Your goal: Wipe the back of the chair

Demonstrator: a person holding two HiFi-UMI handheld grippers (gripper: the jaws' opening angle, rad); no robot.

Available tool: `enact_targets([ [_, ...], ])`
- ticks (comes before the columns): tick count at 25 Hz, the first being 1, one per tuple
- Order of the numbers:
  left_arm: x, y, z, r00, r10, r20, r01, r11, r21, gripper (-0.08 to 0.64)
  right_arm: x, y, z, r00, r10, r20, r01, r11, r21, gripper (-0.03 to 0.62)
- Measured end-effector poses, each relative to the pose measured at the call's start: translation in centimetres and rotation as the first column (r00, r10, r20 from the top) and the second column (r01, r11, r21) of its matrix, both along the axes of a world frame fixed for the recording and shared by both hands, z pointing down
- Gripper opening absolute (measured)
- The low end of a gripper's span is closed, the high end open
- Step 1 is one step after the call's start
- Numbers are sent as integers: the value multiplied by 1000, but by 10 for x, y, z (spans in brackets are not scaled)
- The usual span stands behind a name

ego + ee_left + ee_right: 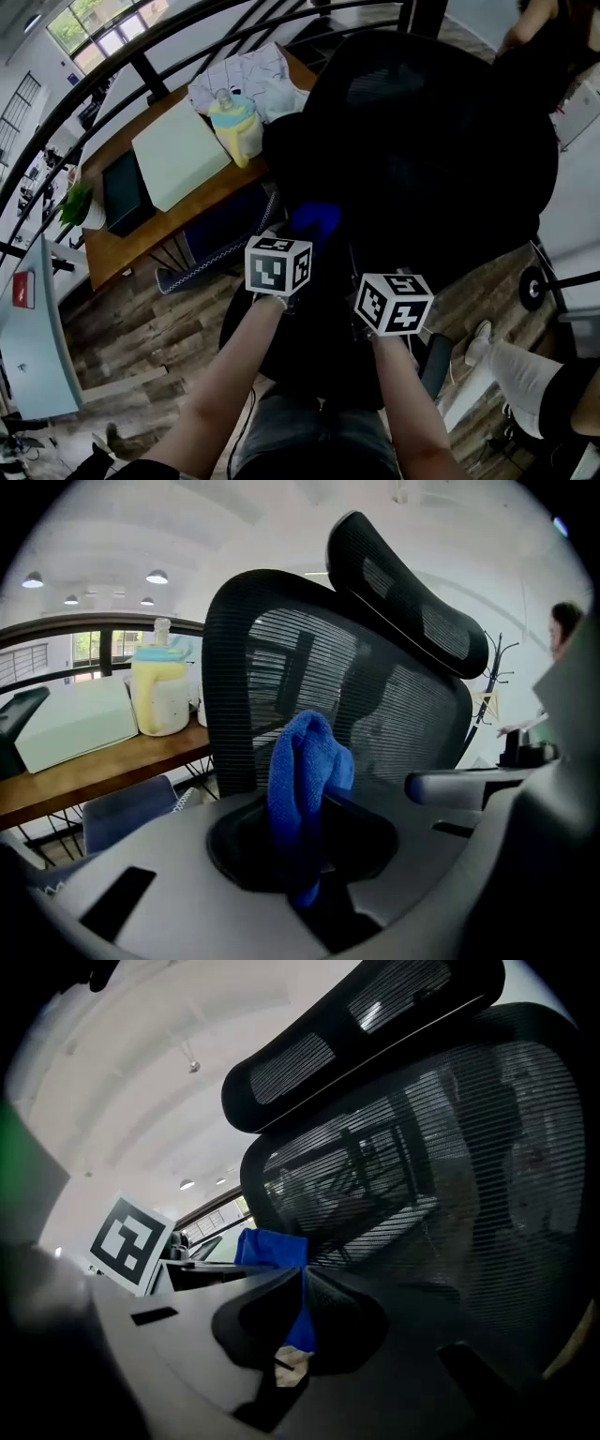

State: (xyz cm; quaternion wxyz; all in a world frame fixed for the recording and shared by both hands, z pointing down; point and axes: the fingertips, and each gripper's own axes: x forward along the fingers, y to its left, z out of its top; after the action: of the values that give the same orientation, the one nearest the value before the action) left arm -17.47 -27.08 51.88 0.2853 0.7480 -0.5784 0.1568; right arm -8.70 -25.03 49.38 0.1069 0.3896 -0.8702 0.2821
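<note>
Wiping prob. only starting: the 1 cloth (300,771) is up on the near side of the 1 chair (394,714), at its mesh back. Contact is unclear and no wiped patch shows, so approx. the whole back is left. 2 grippers: the left gripper (309,841) has its jaws pinched on the cloth's bunched middle, and the right gripper (302,1321) has its jaws closed on the cloth's edge by a white tag (292,1363).

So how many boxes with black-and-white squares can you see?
2: one white cube with black square markers left, beside the blue cloth; another right of it, lower. None seems hidden.
</note>
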Motion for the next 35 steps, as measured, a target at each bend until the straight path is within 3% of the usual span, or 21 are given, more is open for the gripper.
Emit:
enact_targets([
  [9,-24,3,8,998,-64,18,65,998,-20,74,-4,2,-3,1000,-10,-5,10,1000,11,31],
  [17,6,31,11,999,30,-10,-30,999,-28,74,29,12,4,998,58,-17,-59,998,-4,31],
  [26,103,45,17,975,212,-60,-214,977,-23,74,112,26,22,973,228,-31,-229,973,-32,31],
  [35,222,56,36,906,410,-101,-416,909,-37,74,211,59,45,907,418,-48,-421,904,-78,31],
])
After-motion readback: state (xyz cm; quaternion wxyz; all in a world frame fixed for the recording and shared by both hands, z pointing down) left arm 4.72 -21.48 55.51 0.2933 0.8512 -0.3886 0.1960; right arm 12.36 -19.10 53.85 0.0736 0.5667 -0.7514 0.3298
